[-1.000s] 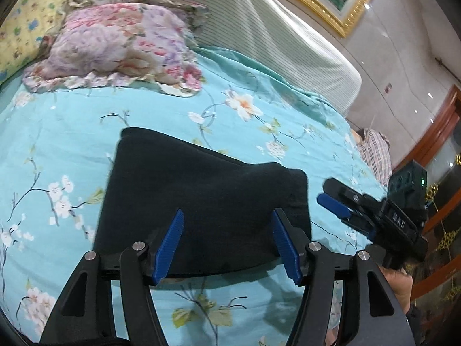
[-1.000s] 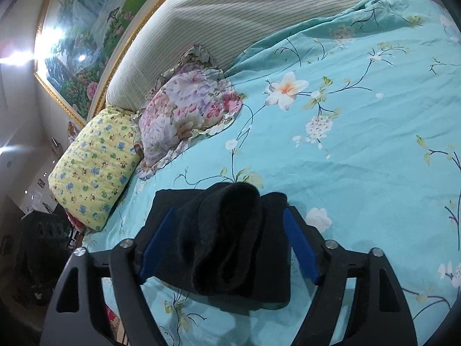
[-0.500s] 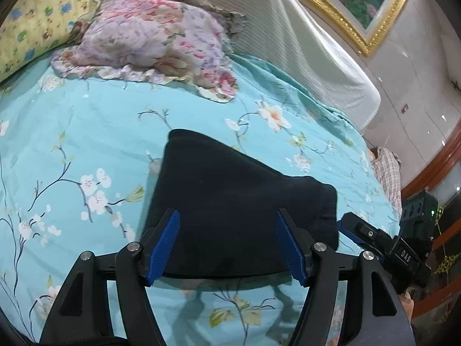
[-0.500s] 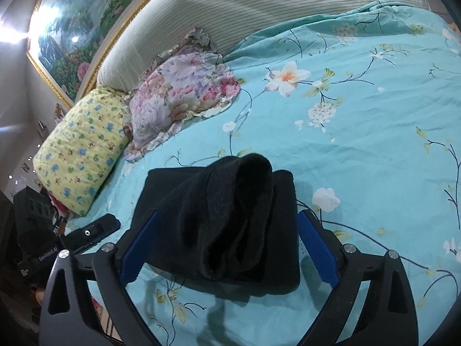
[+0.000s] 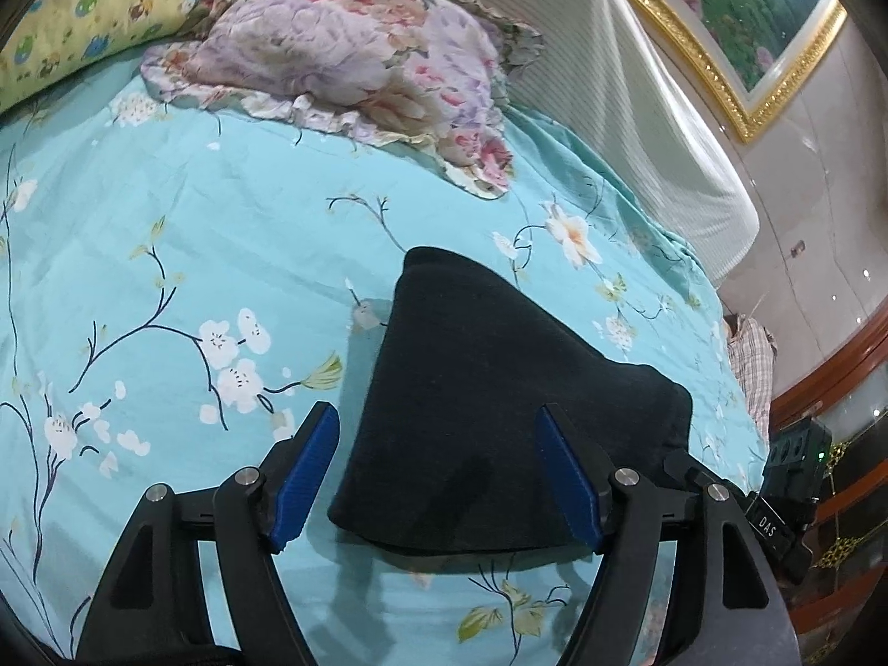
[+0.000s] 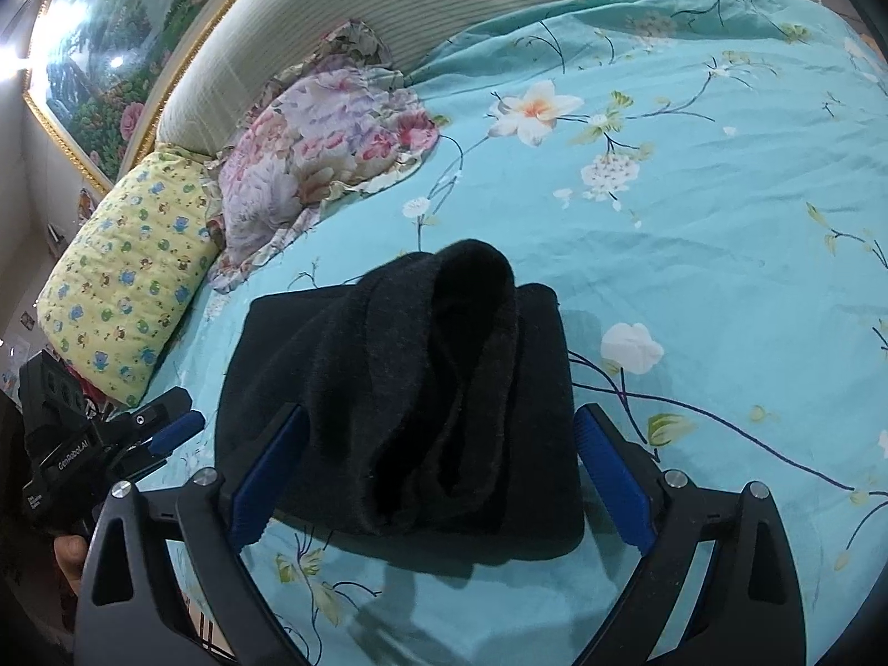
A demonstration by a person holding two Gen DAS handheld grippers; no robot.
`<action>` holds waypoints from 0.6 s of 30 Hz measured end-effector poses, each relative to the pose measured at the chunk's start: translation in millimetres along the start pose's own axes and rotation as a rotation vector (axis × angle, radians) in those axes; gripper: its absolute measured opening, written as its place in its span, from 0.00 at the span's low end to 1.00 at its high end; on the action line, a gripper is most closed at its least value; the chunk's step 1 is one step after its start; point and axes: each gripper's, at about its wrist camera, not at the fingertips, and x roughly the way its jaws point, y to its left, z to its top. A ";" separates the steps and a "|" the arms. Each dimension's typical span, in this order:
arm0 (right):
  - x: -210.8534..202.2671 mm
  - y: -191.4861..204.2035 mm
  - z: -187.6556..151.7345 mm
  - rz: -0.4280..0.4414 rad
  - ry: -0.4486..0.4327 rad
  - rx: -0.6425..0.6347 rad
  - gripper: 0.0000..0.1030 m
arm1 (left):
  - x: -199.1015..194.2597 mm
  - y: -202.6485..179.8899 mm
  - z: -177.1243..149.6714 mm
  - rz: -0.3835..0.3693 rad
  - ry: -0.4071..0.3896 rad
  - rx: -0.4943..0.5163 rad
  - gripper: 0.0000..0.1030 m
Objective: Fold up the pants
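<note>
Both our tongs gape wide, pitched downward: the folded black pants (image 5: pixel 499 416) lie on the bedspread (image 5: pixel 222 222) at lower centre, between the left gripper (image 5: pixel 438 472) pads, which have just been opening, and likewise between the right gripper (image 6: pixel 438 477) pads, unpinched.

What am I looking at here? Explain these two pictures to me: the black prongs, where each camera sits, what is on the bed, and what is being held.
There is no robot. A person holds a two-finger gripper in each hand, and a fisheye camera on each looks along its blue-padded fingers. One picture comes from the left gripper, the other from the right gripper. Folded black pants lie on a turquoise floral bedspread, with a floral pillow and a yellow pillow behind. Both grippers are open. Their jaws have just been widening; the pants lie between the fingers, but nothing is gripped.
</note>
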 end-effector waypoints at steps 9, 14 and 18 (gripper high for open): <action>11.2 -4.6 -2.8 -0.006 0.024 0.013 0.93 | 19.0 2.9 3.7 -0.009 0.043 -0.014 0.73; 17.7 -7.5 -3.5 -0.008 0.037 0.020 0.93 | 32.0 3.1 5.0 -0.011 0.071 -0.018 0.74; 20.5 -8.9 -5.1 -0.010 0.030 0.023 0.92 | 43.4 2.4 5.9 -0.003 0.092 -0.016 0.74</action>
